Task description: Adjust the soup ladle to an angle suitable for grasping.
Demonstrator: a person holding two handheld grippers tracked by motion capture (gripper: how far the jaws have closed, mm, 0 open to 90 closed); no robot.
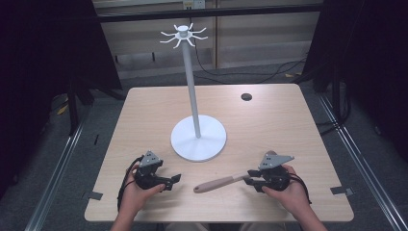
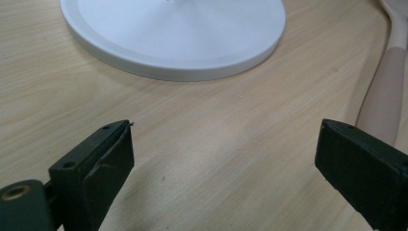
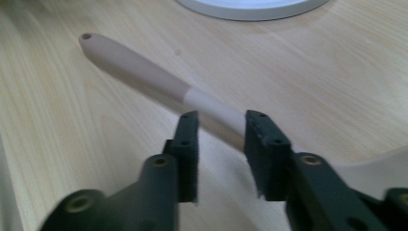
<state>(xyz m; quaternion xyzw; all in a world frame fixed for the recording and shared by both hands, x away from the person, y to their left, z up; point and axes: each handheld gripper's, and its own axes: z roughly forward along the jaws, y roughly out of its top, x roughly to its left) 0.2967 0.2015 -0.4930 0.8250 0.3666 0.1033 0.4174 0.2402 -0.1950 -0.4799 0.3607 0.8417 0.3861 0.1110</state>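
A utensil (image 1: 219,183) with a beige handle and a paler neck lies on the wooden table (image 1: 144,110), its handle end, which has a small hole, pointing left. My right gripper (image 1: 251,174) is at its right end. In the right gripper view the pale neck of the utensil (image 3: 144,72) runs between the jaws of the right gripper (image 3: 221,130), which stand close on either side with a gap showing. My left gripper (image 1: 172,181) rests at the front left, and the left gripper (image 2: 223,159) is wide open over bare wood, with the utensil (image 2: 385,96) to its right.
A white stand (image 1: 198,137) with a round base, a tall pole and several hooks at the top (image 1: 183,34) is at the table's middle. Its base (image 2: 173,33) lies just ahead of the left jaws. A dark round hole (image 1: 246,96) is at the back right.
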